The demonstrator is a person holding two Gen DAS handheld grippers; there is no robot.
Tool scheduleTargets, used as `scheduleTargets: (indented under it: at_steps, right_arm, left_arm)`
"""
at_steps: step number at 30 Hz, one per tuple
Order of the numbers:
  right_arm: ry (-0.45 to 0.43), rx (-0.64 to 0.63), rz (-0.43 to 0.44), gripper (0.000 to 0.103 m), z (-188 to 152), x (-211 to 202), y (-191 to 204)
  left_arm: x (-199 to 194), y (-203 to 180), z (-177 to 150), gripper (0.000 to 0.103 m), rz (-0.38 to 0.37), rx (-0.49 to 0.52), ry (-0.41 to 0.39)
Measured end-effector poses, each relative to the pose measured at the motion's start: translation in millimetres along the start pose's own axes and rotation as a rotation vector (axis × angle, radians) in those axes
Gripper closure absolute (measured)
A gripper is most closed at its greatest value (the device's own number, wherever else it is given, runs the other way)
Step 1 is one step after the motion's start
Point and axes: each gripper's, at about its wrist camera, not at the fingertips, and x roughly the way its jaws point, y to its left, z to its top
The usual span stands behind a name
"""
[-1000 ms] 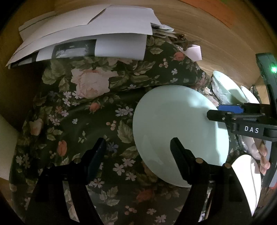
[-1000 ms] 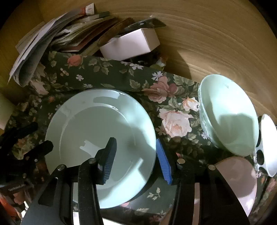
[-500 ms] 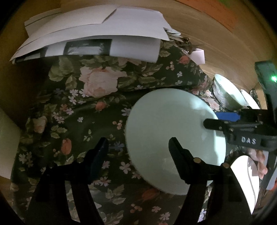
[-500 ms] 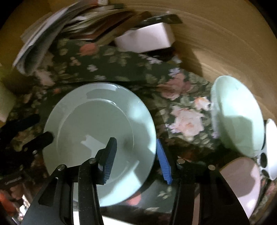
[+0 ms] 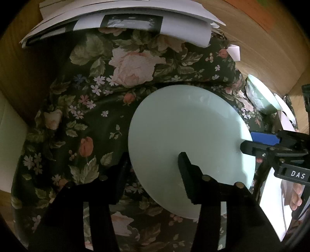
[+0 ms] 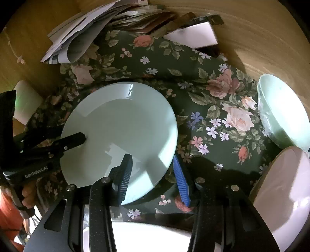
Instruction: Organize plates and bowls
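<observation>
A pale green plate [image 5: 189, 139] hangs just above the floral cloth [image 5: 87, 97] and casts a shadow on it. My right gripper [image 6: 153, 170] is shut on its near right rim, with the black finger on top and the blue pad [image 6: 180, 178] at the edge. In the left wrist view the right gripper [image 5: 251, 141] pinches the plate's far side. My left gripper [image 5: 153, 164] straddles the plate's left rim and its jaws are closing, one finger [image 5: 184, 160] over the plate, the other at the edge, not pressing. A pale green bowl [image 6: 282, 112] rests at the right.
A pinkish plate [image 6: 281, 193] lies at the lower right and a white plate [image 6: 151, 236] under my right gripper. Loose papers [image 5: 126, 17] and a white box [image 6: 191, 36] crowd the cloth's far edge. Bare wooden table [image 6: 251, 29] lies beyond. A hand's fingers [image 5: 296, 195] hold the right gripper.
The plate has travelled leftward over the cloth with my right gripper. My left gripper's jaws have narrowed, and the plate's left rim now lies between them.
</observation>
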Motion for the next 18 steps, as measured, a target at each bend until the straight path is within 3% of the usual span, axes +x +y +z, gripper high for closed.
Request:
scheduleTargets:
  at_steps: [3,8,18]
  right_arm:
    - [0.016,0.013,0.007,0.068,-4.8,4.9,-9.5]
    - [0.01,0.02,-0.001,0.068,13.9,17.3,-7.2]
    - [-0.031,0.039,-0.005,0.068,9.1,8.5,-12.2]
  left_arm:
    - [2.8,-3.2,1.2,0.054,0.009,0.012,0.003]
    - [5.6,-2.9,3.8,0.054,-0.003,0.016,0.009]
    - [-6.6,-4.3,3.3,0.054,-0.027,0.008,-0.018]
